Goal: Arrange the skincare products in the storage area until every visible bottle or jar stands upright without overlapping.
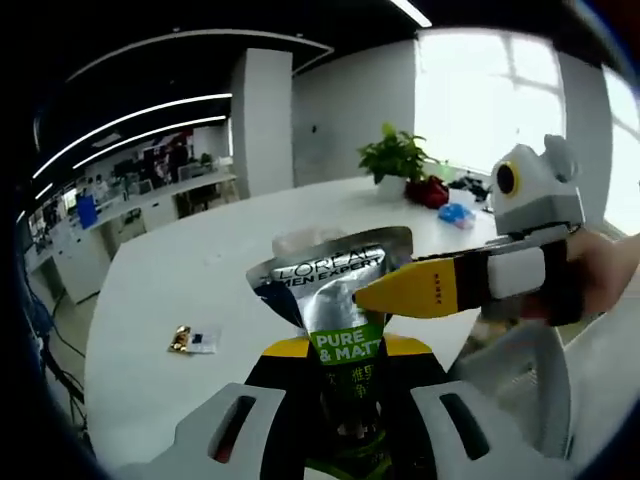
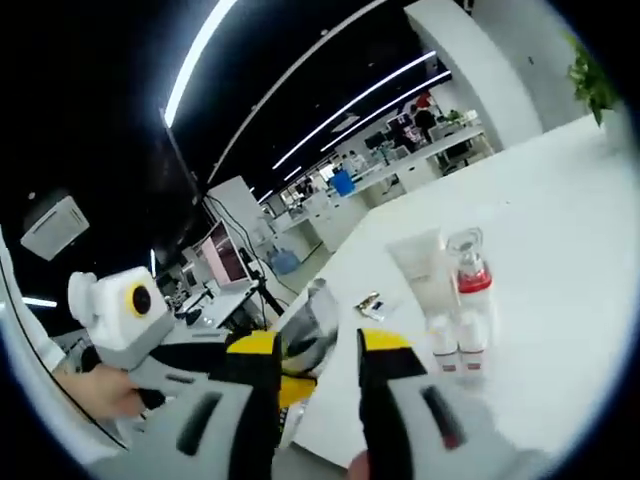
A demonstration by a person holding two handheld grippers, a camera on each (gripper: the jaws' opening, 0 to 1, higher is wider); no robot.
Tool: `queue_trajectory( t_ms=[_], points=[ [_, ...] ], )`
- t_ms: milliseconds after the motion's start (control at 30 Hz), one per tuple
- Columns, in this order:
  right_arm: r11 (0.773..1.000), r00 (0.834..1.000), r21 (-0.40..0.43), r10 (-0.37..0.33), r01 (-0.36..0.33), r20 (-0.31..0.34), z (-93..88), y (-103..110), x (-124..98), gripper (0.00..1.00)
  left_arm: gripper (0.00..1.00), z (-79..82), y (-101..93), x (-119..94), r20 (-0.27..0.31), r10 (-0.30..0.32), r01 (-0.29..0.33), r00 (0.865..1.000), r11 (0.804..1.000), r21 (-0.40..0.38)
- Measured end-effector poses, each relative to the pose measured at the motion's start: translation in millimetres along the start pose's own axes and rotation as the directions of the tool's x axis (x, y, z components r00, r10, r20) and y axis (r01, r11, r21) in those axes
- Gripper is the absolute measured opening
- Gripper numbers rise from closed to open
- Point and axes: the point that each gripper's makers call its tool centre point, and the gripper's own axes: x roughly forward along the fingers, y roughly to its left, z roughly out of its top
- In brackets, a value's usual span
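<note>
While the left gripper point(image 1: 345, 385) is clamping the silver tube point(image 1: 335, 300) at six o'clock in the left gripper view, setting it down cap-first beside the standing bottles point(image 2: 460, 300) looks wise. The right gripper point(image 2: 318, 375), jaws apart, is reaching in from three o'clock, its yellow tip touching the tube's crimp.

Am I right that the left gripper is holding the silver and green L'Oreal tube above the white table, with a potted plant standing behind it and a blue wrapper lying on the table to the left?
Nearly. In the left gripper view, the left gripper does hold the tube over the white table with the potted plant behind, but the wrapper is gold, not blue.
</note>
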Motion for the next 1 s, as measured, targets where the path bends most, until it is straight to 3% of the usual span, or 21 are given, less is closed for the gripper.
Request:
queue_trajectory(
  t_ms=[133,400,600,900,1000],
  points=[
    [0.998,0.999,0.055,0.008,-0.011,0.043,3.7,3,0,0.15,0.20,-4.5,-1.3,-4,-0.001,0.000,0.000,1.000,1.000,-0.004],
    [0.984,0.996,0.172,0.040,-0.053,0.074,4.9,10,-1,0.07,0.27,-8.9,-2.4,-9,-0.002,-0.017,0.017,1.000,1.000,-0.025],
    [0.982,0.996,0.180,0.042,-0.054,0.073,7.6,8,-6,0.01,0.46,-5.9,-9.3,-8,0.010,-0.062,0.062,0.998,0.998,-0.009],
    [0.979,0.996,0.193,0.051,-0.065,0.077,16.8,-1,-15,0.01,0.49,-5.1,-17.1,-13,-0.004,-0.120,0.120,0.993,0.992,0.032],
    [0.981,0.995,0.179,0.066,-0.078,0.074,21.5,-2,-17,0.01,0.51,-2.1,-14.1,-18,0.008,-0.151,0.151,0.989,0.988,-0.009]
  ],
)
